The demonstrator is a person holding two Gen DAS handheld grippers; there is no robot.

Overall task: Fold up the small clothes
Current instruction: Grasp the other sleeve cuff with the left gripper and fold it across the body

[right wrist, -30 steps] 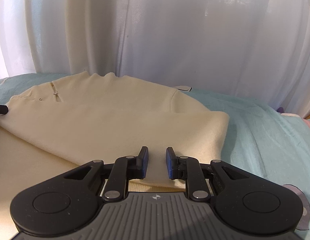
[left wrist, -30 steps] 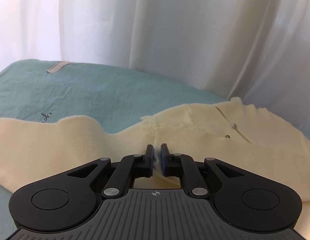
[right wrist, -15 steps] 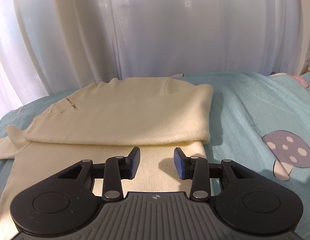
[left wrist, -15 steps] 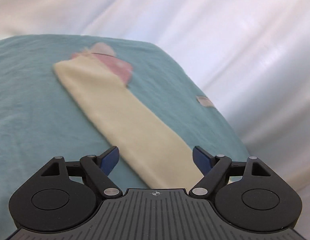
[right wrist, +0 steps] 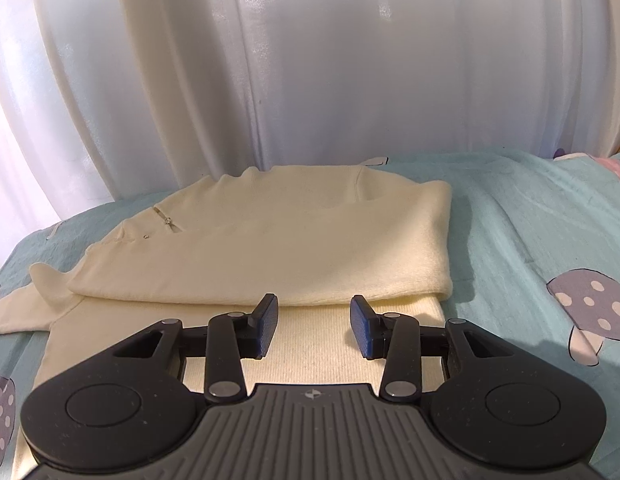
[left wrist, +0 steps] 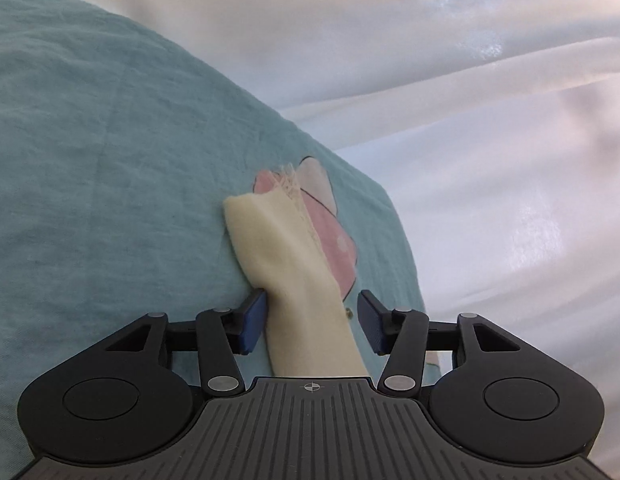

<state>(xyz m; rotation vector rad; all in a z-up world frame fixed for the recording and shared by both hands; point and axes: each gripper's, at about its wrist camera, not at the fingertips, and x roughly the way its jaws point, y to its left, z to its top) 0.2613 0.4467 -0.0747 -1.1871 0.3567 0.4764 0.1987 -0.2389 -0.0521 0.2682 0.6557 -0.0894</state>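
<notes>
Fingers first: on my left gripper (left wrist: 312, 322) the two blue-padded fingers (left wrist: 254, 322) are closing, with the long cream knitted sleeve (left wrist: 287, 256) lying between them. Its left pad touches the sleeve's edge, the right pad stands clear of it, so nothing is clamped. On my right gripper (right wrist: 313, 326) the two fingers (right wrist: 267, 326) are opening, apart and empty, hovering over the ribbed hem (right wrist: 318, 356) of the cream knitted sweater (right wrist: 269, 248).

I count one sweater. In the right wrist view its upper part is folded down over the lower part, the fold edge running just beyond my right fingers, with the ribbed hem showing below it. A small metal zip pull (right wrist: 167, 221) sits near the collar on the left. One sleeve trails off to the left edge there; in the left wrist view that sleeve runs away from me, its frayed cuff (left wrist: 287, 178) resting on a pink printed mushroom (left wrist: 330, 224).

I count two grippers, four fingers in all.

Everything lies on a bed covered by a wrinkled teal sheet (right wrist: 522, 232) printed with mushrooms; I see a grey-purple spotted mushroom (right wrist: 588, 300) to the right of the sweater. Behind the bed hang sheer white curtains (right wrist: 310, 64), lit from behind.
</notes>
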